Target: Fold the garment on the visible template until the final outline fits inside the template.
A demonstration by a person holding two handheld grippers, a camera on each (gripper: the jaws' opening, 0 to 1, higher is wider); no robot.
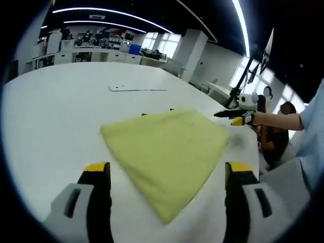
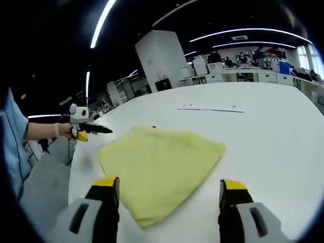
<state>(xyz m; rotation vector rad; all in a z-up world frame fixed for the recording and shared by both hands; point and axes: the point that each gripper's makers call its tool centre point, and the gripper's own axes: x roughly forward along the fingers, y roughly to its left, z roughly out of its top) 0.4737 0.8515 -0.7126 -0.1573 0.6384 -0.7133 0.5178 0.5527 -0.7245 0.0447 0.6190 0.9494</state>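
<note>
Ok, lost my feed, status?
Left gripper open, right gripper open, both empty. Yellow garment folded flat on white table. Nothing blocking.

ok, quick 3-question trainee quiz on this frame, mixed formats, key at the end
1. True or false: the yellow cloth lies folded flat on the white table.
2. Multiple choice: how does the left gripper stand? A) shut on the cloth B) open, holding nothing C) shut on a pen
3. Fill in: in the left gripper view, the right gripper comes in from the right, off the cloth's ___ edge.

Key
1. True. It is a compact flat shape with nothing on it.
2. B. Its jaws stand wide apart, and so do the right gripper's in the right gripper view.
3. Right. It is beside the cloth, not gripping it.
</note>
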